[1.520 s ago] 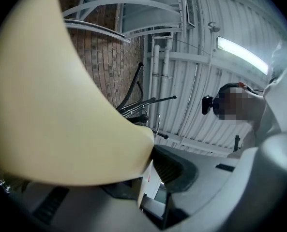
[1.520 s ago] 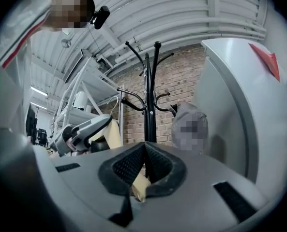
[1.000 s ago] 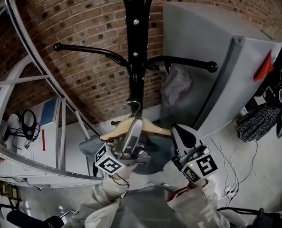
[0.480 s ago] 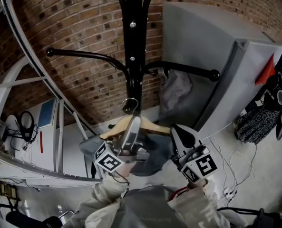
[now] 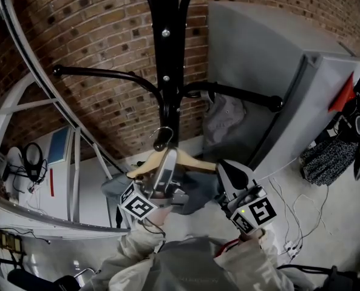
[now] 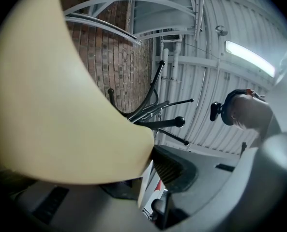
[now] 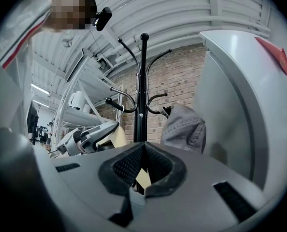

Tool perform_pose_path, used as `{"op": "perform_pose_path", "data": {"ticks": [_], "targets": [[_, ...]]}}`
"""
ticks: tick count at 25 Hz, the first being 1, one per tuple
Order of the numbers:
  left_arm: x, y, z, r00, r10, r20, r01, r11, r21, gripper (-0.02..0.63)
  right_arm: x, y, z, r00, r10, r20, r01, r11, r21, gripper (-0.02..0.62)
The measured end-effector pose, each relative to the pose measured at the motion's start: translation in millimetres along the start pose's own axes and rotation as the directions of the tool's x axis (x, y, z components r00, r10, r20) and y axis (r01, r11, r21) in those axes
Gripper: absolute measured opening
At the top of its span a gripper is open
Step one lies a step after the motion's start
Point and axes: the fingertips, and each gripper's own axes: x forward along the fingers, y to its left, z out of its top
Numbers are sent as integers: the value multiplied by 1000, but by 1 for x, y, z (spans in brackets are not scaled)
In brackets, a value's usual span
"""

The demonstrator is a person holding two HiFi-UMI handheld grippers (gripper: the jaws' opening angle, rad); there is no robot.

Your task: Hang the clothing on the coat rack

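Note:
A black coat rack (image 5: pixel 167 59) stands before the brick wall, with one arm to the left (image 5: pixel 101 74) and one to the right (image 5: pixel 240 94). My left gripper (image 5: pixel 166 165) is shut on a wooden hanger (image 5: pixel 189 160). The hanger's metal hook (image 5: pixel 163 137) hangs just in front of the pole, below the arms. A blue-grey garment (image 5: pixel 195 194) droops from the hanger. In the left gripper view the hanger (image 6: pixel 61 105) fills the left side, pressed by a pad (image 6: pixel 174 168). My right gripper (image 5: pixel 231 173) is beside the hanger's right end, its jaws together (image 7: pixel 143 151).
A grey cloth (image 5: pixel 225 117) hangs from the rack's right arm, seen also as the grey cloth (image 7: pixel 184 127). A grey cabinet (image 5: pixel 271 71) stands close on the right. White curved metal framing (image 5: pixel 40 65) runs along the left. Cables (image 5: pixel 301 217) lie on the floor.
The hanger in my left gripper has risen a little closer to the rack's arms. Both grippers keep their hold and spacing.

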Motion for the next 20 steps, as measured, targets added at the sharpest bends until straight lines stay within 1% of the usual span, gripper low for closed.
{"op": "perform_pose_path", "data": {"ticks": [9, 20], "targets": [[3, 18, -2, 1000, 30, 8, -30, 999, -15, 100, 6, -12, -4, 1000, 14, -21, -13, 1000, 13, 21], [5, 22, -3, 1000, 29, 12, -29, 1000, -8, 103, 3, -18, -6, 1000, 14, -25, -14, 1000, 24, 21]]}}
